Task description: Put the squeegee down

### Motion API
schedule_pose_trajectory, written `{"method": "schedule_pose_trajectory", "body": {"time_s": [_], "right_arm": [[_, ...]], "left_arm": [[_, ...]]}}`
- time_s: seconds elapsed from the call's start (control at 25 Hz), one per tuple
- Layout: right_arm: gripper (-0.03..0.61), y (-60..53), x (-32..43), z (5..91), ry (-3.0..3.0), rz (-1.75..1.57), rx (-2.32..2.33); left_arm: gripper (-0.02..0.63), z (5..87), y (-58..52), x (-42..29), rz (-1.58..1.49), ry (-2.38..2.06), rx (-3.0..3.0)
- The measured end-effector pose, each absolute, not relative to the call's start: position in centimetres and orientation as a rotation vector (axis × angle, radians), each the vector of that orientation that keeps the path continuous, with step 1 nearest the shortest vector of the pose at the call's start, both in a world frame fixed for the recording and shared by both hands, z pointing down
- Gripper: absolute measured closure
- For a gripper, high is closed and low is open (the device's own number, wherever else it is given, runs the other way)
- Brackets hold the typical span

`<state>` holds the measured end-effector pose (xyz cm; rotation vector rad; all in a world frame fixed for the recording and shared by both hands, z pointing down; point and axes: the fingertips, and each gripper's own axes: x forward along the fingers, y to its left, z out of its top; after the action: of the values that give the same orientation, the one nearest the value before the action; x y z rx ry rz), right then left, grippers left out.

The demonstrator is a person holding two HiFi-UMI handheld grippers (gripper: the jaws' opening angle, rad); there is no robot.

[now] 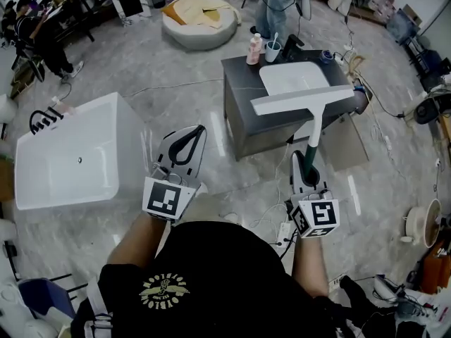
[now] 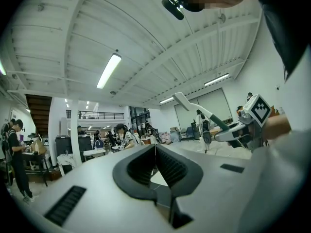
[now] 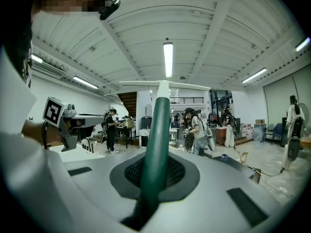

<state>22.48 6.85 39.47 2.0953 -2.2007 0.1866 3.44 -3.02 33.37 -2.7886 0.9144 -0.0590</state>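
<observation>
One-handed job. Head view: grips squeegee [image 1: 303,98] by green handle [image 1: 309,150] in right tool [image 1: 304,162], blade raised ahead, off any surface; carries left tool [image 1: 199,130] clenched, empty. Bring blade over bare tabletop [image 1: 239,72] beside sink [image 1: 292,77], lay flat, then release. Left gripper view: shows left tool pressed together on nothing. Right gripper view: shows right tool clamped round handle. Finds no readable brand or label; only square marker [image 3: 53,111].
</observation>
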Motion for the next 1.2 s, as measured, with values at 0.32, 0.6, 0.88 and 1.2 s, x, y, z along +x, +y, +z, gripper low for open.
{"method": "schedule_pose_trajectory", "body": {"time_s": [0.32,0.6,0.88,1.2], "right_arm": [[0.546,4.9,22.3,39.7,-2.209,0.188,2.084],[0.546,1.8,22.4,39.7,-2.194,0.195,2.068],[0.546,-2.0,23.2,40.2,-2.187,0.196,2.058],[0.546,-6.8,24.1,41.1,-2.196,0.226,2.048]], "left_arm": [[0.589,33.9,-4.5,4.3,-0.089,0.872,-2.789],[0.589,34.1,-7.7,5.1,-0.096,0.855,-2.809],[0.589,35.1,-11.6,6.5,-0.111,0.844,-2.821],[0.589,36.7,-16.1,8.0,-0.162,0.825,-2.843]]}}
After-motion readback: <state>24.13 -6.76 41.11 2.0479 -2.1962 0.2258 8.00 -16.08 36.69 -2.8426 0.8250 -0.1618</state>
